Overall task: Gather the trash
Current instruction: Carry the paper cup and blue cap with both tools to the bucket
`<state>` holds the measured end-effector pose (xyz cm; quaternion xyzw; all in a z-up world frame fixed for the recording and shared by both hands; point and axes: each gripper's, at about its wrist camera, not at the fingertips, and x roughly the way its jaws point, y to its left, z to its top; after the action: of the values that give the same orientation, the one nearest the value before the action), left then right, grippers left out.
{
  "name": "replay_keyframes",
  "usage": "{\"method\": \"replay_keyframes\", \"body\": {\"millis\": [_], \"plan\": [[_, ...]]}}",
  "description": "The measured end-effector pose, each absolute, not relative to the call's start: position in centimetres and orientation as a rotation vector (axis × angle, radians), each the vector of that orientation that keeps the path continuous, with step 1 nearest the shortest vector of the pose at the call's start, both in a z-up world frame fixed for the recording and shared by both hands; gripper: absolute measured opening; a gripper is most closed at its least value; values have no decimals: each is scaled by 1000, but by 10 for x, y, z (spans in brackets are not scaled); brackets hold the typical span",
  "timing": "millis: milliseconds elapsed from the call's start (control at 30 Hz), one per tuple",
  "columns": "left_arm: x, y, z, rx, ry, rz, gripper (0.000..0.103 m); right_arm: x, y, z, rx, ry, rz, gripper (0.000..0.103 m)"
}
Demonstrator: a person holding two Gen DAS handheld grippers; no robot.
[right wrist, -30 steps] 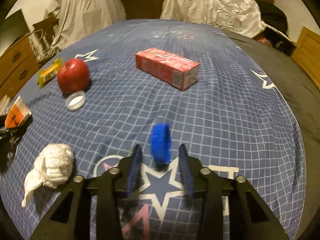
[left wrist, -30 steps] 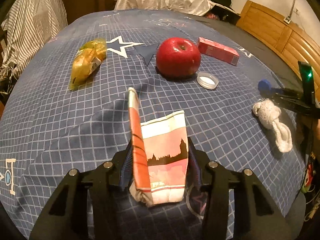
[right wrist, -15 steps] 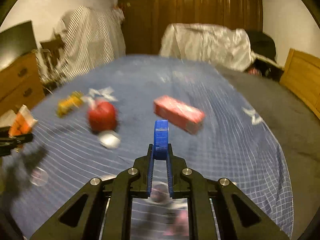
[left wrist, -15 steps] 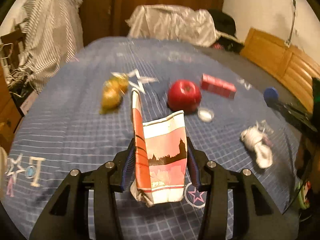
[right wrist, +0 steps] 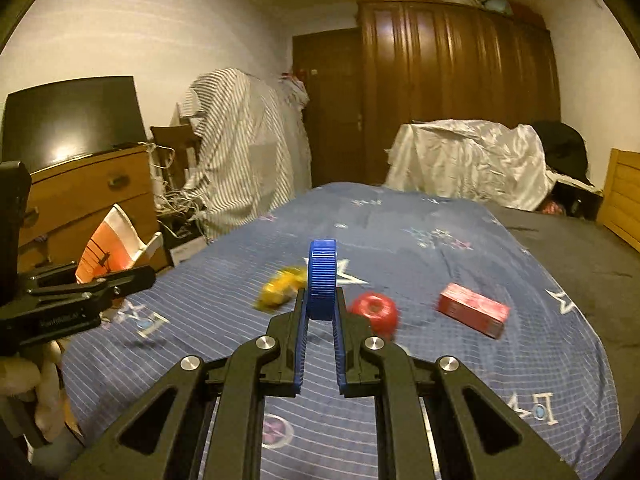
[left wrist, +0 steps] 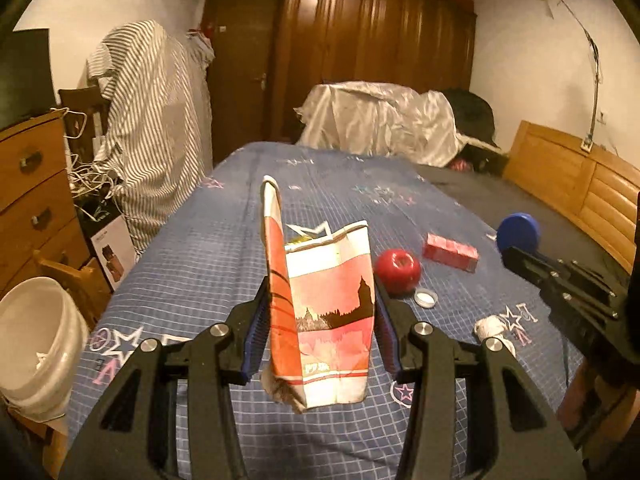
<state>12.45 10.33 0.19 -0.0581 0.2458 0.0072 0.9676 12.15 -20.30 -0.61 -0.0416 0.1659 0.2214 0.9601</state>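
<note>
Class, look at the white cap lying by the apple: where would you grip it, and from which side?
The white cap lies flat, open side up, so come straight down from above and pinch across its rim. Keep the fingers on the side away from the apple, which sits close beside it.

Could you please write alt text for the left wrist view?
The left tool grips a crumpled red-and-white paper bag above a blue checked bedspread. Beyond lie a red apple, white cap and red box.
</note>
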Motion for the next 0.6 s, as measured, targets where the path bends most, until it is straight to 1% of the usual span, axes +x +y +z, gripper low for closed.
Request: {"method": "replay_keyframes", "body": {"millis": [233, 600], "plan": [[108, 117, 16, -128, 462, 43, 45, 107, -161, 13, -92, 319, 461, 13], [105, 118, 18, -130, 457, 35, 45, 100, -149, 18, -84, 321, 461, 13]]}}
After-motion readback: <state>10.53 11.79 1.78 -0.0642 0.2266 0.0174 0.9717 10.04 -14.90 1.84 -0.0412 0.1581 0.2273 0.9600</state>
